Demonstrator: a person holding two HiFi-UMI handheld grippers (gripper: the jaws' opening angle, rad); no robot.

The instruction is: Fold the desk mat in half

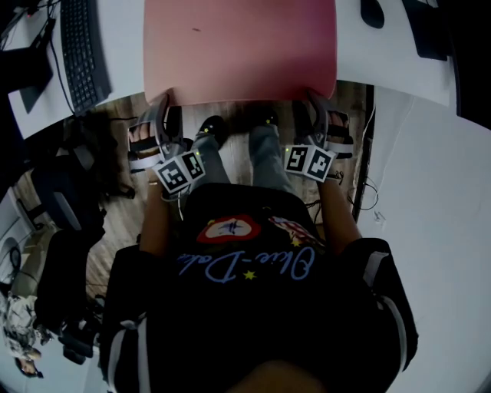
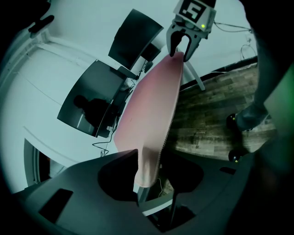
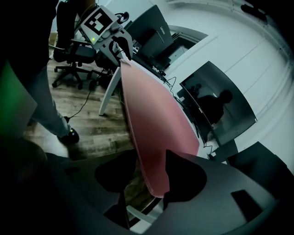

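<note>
The pink desk mat (image 1: 239, 50) lies on the white desk (image 1: 126, 54), and its near edge hangs past the desk's front. My left gripper (image 1: 159, 107) is at the mat's near left corner and my right gripper (image 1: 318, 104) at the near right corner. In the left gripper view that corner of the mat (image 2: 151, 101) hangs between my left gripper's (image 2: 154, 176) jaws, resting against one jaw with a gap at the other. In the right gripper view the mat (image 3: 154, 119) stands likewise between my right gripper's (image 3: 154, 183) spread jaws. Each view shows the opposite gripper (image 2: 181, 48) (image 3: 120, 50) at the far corner.
A black keyboard (image 1: 80, 50) lies left of the mat and a mouse (image 1: 372, 11) to its right. Two dark monitors (image 2: 98, 96) (image 2: 135, 39) stand at the desk's back. Office chairs (image 3: 73, 55) stand on the wooden floor. The person's legs (image 1: 265, 153) are below the desk edge.
</note>
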